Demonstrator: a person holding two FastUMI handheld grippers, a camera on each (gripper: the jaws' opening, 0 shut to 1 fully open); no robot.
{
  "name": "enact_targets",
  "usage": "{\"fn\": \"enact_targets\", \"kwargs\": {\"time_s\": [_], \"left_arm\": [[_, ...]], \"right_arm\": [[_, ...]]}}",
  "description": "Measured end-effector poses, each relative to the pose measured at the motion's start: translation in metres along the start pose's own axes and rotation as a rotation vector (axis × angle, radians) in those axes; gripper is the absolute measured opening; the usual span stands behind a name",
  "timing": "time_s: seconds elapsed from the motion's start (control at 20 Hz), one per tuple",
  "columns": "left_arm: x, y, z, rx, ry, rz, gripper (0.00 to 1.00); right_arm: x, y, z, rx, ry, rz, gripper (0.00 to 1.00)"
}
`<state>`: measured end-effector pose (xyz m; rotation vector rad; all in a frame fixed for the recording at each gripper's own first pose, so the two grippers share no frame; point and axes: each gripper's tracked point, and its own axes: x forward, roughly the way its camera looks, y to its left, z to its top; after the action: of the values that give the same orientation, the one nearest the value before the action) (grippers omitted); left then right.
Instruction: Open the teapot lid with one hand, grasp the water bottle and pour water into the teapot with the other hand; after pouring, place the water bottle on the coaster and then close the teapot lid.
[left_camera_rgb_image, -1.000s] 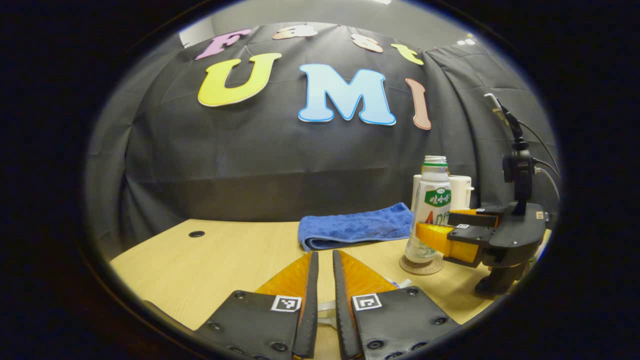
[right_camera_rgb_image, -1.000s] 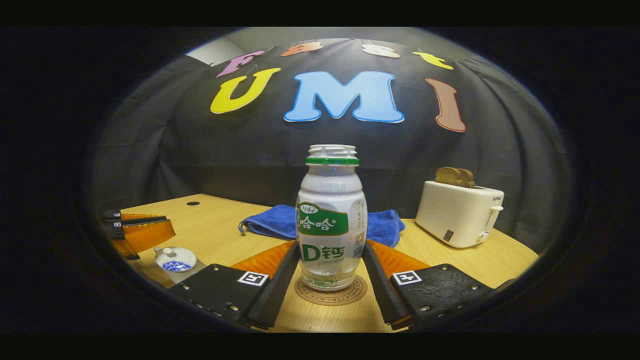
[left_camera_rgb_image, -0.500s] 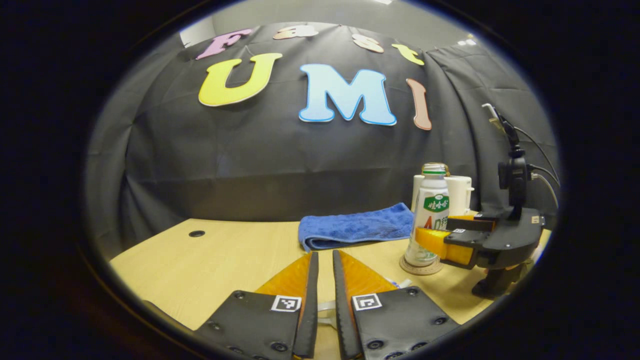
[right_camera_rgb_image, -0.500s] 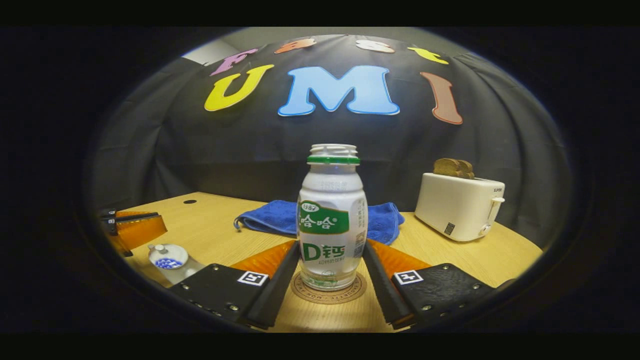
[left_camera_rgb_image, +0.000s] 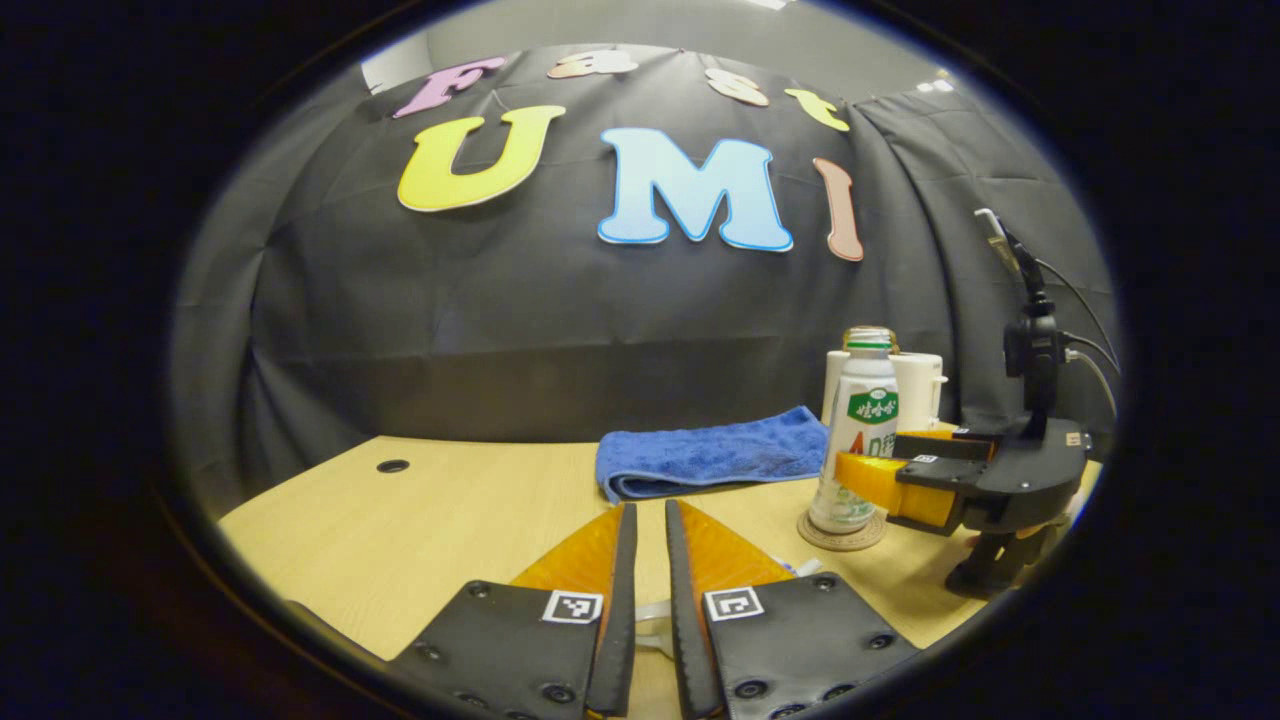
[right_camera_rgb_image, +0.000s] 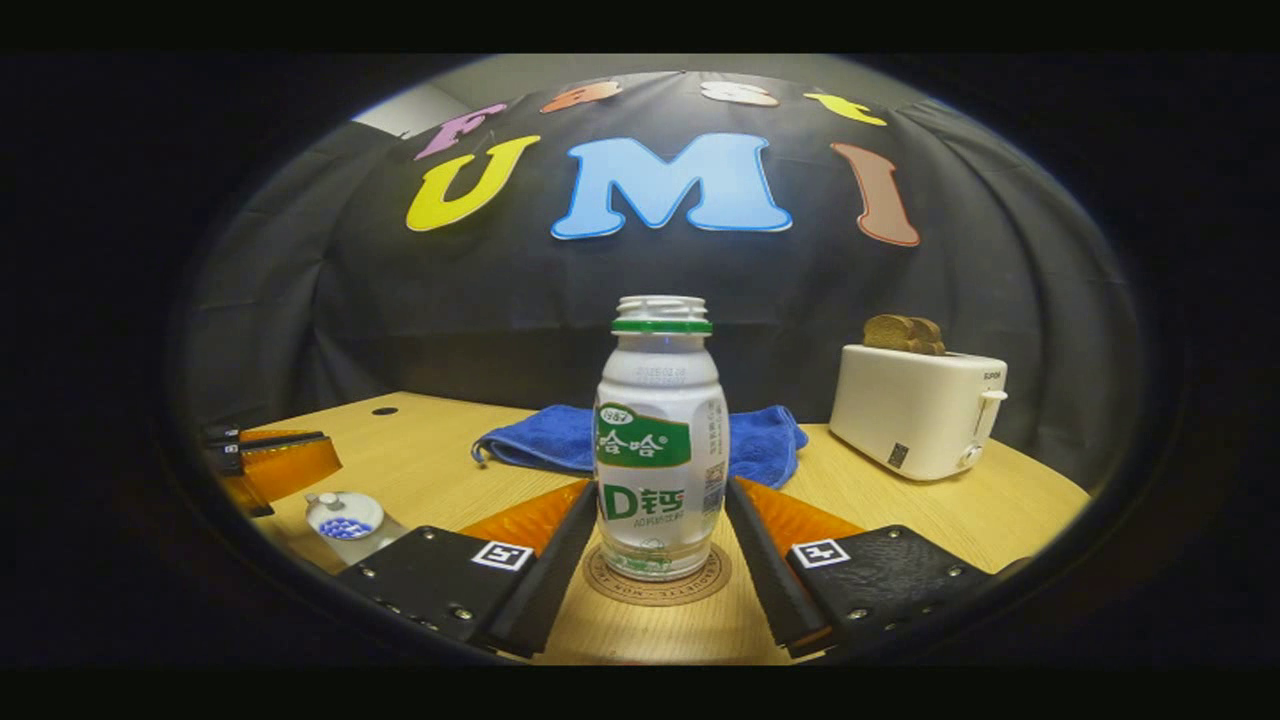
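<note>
**Bottle upright on the coaster, right jaws spread around it**

The water bottle (right_camera_rgb_image: 660, 440) stands upright and uncapped on the round coaster (right_camera_rgb_image: 657, 583) on the counter (right_camera_rgb_image: 440, 470). The right gripper (right_camera_rgb_image: 660, 520) has a finger on each side of the bottle's lower half; its jaws are open, with a sliver of gap showing at each side. In the left gripper view the same bottle (left_camera_rgb_image: 865, 430) sits on its coaster (left_camera_rgb_image: 843, 531) with the right gripper (left_camera_rgb_image: 870, 475) reaching in from the right.

The left gripper (left_camera_rgb_image: 645, 590) hangs low over the counter (left_camera_rgb_image: 440, 520), jaws nearly together with a narrow slit between them; something pale lies under them, too hidden to tell whether it is held. In the right gripper view a small white lid with a knob and blue pattern, the teapot lid (right_camera_rgb_image: 345, 513), lies at the far left, just beside the left gripper (right_camera_rgb_image: 275, 462).

Behind the bottle lies one folded blue towel (right_camera_rgb_image: 560, 445). To the right stands one white toaster (right_camera_rgb_image: 915, 410) with bread slices (right_camera_rgb_image: 903, 333) in its slots. One dark round hole (right_camera_rgb_image: 384, 411) marks the counter's far left.
</note>
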<state>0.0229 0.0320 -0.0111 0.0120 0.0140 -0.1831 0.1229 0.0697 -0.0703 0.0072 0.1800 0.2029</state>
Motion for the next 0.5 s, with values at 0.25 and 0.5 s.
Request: {"fn": "enact_targets", "kwargs": {"time_s": [0.25,0.5], "left_arm": [[-0.002,0.0,0.004,-0.007,-0.01,0.0,0.32],[-0.006,0.001,0.01,-0.007,-0.023,0.007,0.33]], "right_arm": [[-0.009,-0.001,0.009,0.006,-0.026,0.002,0.79],[-0.034,-0.003,0.027,-0.015,-0.084,-0.016,0.79]]}}
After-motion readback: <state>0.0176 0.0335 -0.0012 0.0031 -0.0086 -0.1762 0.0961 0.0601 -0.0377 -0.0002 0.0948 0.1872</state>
